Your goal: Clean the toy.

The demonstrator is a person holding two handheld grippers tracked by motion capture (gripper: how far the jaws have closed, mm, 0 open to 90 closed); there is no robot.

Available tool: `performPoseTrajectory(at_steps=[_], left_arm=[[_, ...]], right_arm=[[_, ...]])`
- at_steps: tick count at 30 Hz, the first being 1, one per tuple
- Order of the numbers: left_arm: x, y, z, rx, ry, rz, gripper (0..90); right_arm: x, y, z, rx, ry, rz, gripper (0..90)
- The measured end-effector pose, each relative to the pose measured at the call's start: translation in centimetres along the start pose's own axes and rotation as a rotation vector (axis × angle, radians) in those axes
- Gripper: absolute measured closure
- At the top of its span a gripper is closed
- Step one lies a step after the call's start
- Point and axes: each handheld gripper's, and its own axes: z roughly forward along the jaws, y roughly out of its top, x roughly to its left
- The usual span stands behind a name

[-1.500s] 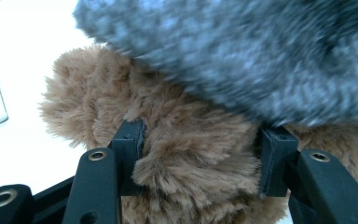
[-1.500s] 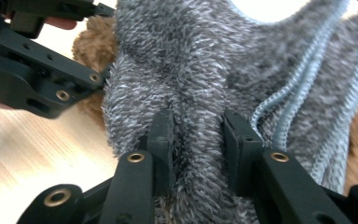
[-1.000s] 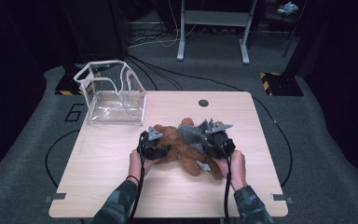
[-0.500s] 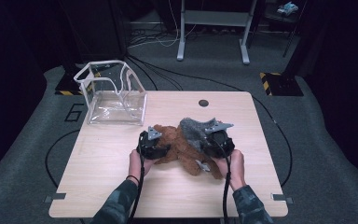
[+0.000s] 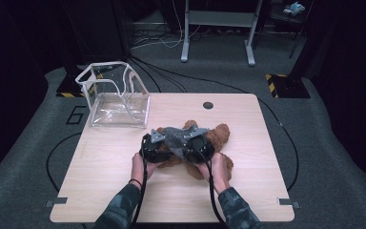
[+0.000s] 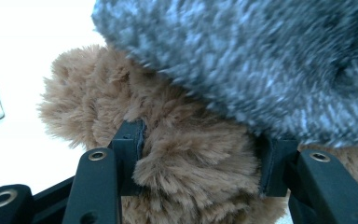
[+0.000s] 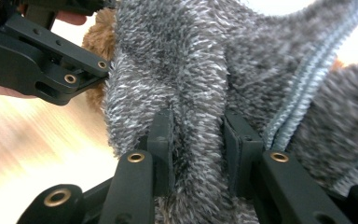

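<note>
Teddy bear (image 5: 219,138), brown and fluffy, is lying roughly mid-table, a bit toward the person's side, with a grey knit garment (image 5: 174,136) draped over its left part. In the high view one brown limb pokes out at the right and another toward the near edge, while the grey fabric covers the stretch between the two grippers.

Left gripper (image 6: 200,163) has its jaws clamped on a thick tuft of the bear's brown fur; in the left gripper view the plush bulges between the two black pads, and the grey garment hangs right above them. So it's about half closed, with bear filling the gap.

Right gripper (image 7: 198,149) is pinching a fold of the grey garment. In the right gripper view the knit is bunched up between the pads, with a lighter ribbed edge running up to the right of the jaws. The left gripper's black body and a bit of a hand show at the upper left of that view, with some brown fur peeking out behind the grey.

Both hands (image 5: 140,164) come in from the bottom of the high view, close together and just beside the toy, with cables trailing back along the sleeves.

Further out: a clear plastic bag (image 5: 116,98) with white trim stands open at the far left corner of the wooden table (image 5: 267,191), well apart from the bear. A small dark round cap (image 5: 208,105) sits in the tabletop near the far edge.
</note>
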Motion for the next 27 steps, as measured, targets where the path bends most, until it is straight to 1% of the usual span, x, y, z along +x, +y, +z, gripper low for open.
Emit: performPoseTrajectory(at_steps=[1, 2, 3, 4, 7, 8, 9, 10, 12, 13, 14, 15, 17, 19, 21, 23, 24, 27], left_arm=[[0.0, 0.0, 0.0, -0.001, -0.001, -0.004, 46.6], [-0.1, 0.0, 0.0, -0.002, -0.003, -0.009, 46.6], [-0.1, 0.0, 0.0, -0.002, -0.003, -0.009, 46.6], [0.0, 0.0, 0.0, -0.001, -0.001, -0.001, 46.6], [0.0, 0.0, 0.1, -0.012, -0.007, -0.012, 46.6], [0.0, 0.0, 0.1, -0.012, -0.007, -0.011, 46.6], [0.0, 0.0, 0.0, -0.008, -0.008, -0.005, 46.6], [0.0, 0.0, 0.1, -0.014, -0.009, -0.013, 46.6], [0.0, 0.0, 0.1, -0.009, -0.010, -0.009, 46.6], [0.0, 0.0, 0.1, -0.006, -0.011, -0.007, 46.6], [0.0, 0.0, 0.1, -0.003, -0.012, -0.005, 46.6], [0.0, 0.1, 0.1, -0.003, -0.012, -0.005, 46.6], [0.0, 0.0, 0.1, -0.004, -0.010, -0.006, 46.7], [0.0, 0.0, 0.1, -0.005, -0.008, -0.006, 46.7], [0.1, 0.0, 0.1, -0.005, -0.007, -0.008, 46.7], [0.2, 0.0, 0.0, 0.002, -0.005, -0.007, 46.7], [0.2, 0.0, 0.1, -0.002, -0.006, -0.018, 46.7], [0.2, 0.1, 0.1, 0.000, -0.006, -0.020, 46.7]], right_arm=[[-0.3, -0.2, -0.2, -0.002, 0.013, 0.030, 67.9], [-0.7, -0.4, -0.4, -0.003, 0.019, 0.039, 68.1], [-0.7, -0.4, -0.4, -0.003, 0.019, 0.039, 68.1], [-1.4, -0.8, -0.8, 0.001, 0.016, 0.046, 68.2], [-2.3, -1.6, -1.5, 0.009, 0.005, 0.057, 68.3], [-2.7, -2.0, -1.7, 0.010, -0.004, 0.059, 68.3], [-3.0, -2.4, -2.0, 0.016, -0.008, 0.078, 68.3], [-3.6, -2.9, -2.3, 0.015, -0.018, 0.084, 68.3], [-4.4, -3.6, -2.8, 0.015, -0.028, 0.114, 68.3], [-5.0, -4.0, -3.0, 0.012, -0.039, 0.118, 68.3], [-5.3, -4.5, -3.2, 0.017, -0.051, 0.140, 68.2], [-5.9, -4.9, -3.3, 0.016, -0.059, 0.143, 68.2], [-6.7, -5.7, -3.5, 0.028, -0.090, 0.160, 68.0], [-7.2, -6.1, -3.6, 0.037, -0.098, 0.179, 67.9], [-7.1, -6.1, -3.8, 0.027, -0.101, 0.177, 67.9], [-6.6, -5.7, -4.0, 0.019, -0.107, 0.161, 67.7], [-6.2, -5.4, -4.1, 0.008, -0.105, 0.157, 67.7], [-5.2, -4.4, -4.4, -0.027, -0.083, 0.128, 67.6]])
